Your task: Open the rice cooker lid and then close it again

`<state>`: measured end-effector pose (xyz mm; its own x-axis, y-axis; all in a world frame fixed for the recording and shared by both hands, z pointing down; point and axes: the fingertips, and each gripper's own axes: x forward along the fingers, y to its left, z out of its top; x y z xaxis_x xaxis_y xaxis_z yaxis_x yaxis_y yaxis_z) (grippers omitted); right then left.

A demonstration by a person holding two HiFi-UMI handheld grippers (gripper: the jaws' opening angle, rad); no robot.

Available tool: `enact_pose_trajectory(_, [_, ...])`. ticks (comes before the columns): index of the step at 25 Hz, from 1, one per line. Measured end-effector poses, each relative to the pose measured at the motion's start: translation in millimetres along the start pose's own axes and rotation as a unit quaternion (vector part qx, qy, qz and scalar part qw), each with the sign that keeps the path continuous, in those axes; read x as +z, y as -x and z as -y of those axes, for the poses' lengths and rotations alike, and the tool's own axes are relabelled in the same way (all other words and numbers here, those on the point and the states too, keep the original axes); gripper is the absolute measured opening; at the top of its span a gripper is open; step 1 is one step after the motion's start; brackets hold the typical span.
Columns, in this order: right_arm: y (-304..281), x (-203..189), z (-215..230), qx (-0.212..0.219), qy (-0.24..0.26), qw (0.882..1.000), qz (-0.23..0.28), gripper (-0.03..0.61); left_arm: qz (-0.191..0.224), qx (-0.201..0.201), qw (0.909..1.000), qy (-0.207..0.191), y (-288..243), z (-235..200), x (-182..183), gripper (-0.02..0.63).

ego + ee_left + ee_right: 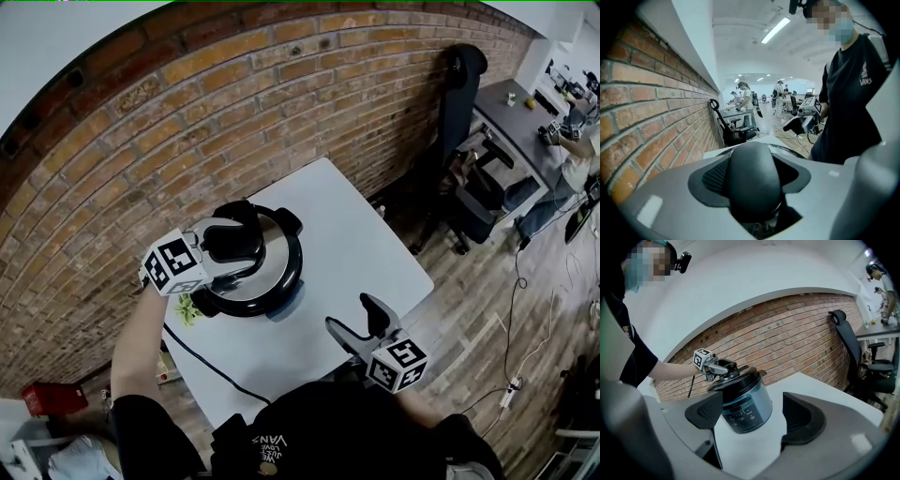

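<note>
A black and steel rice cooker (253, 272) stands on the white table (366, 244), near its left side, with the lid (736, 378) down on the pot. My left gripper (242, 249) reaches over it, and its jaws are closed on the lid's black handle (752, 183), which fills the gap between the pads. In the right gripper view the left gripper (716, 367) sits on top of the lid. My right gripper (752, 417) hovers open over the table's front right part, pointing at the cooker's control panel (740, 416), with nothing between its fingers.
A black power cord (211, 361) runs from the cooker off the table's front left edge. A brick wall (187, 122) stands close behind the table. A black office chair (469, 187) is at the right, and people work at desks beyond it.
</note>
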<state>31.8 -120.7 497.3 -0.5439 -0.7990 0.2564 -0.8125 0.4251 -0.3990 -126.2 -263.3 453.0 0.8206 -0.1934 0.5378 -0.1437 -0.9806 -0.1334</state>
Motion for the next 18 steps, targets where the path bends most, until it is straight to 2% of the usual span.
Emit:
enact_pose_trajectory(5, [3.2, 8.6, 4.2, -0.001, 0.009, 1.0, 0.007, 0.391, 0.01, 0.01, 0.9997, -0.019, 9.7, 1.9, 13.2, 0.279])
enact_pose_trajectory(12, [-2.0, 13.6, 1.8, 0.019, 0.007, 1.0, 0.008, 0.391, 0.077, 0.066, 0.9947, -0.017, 47.3, 1.0, 51.6, 0.279])
enact_pose_trajectory(15, [-5.9, 15.7, -0.8, 0.032, 0.008, 0.999, 0.009, 0.391, 0.108, 0.101, 0.989, 0.006, 72.6, 1.1, 62.6, 0.279])
enact_pose_trajectory(18, [-9.6, 18.9, -3.3, 0.046, 0.006, 0.999, 0.009, 0.39, 0.154, 0.152, 0.975, 0.05, 104.5, 2.1, 70.8, 0.279])
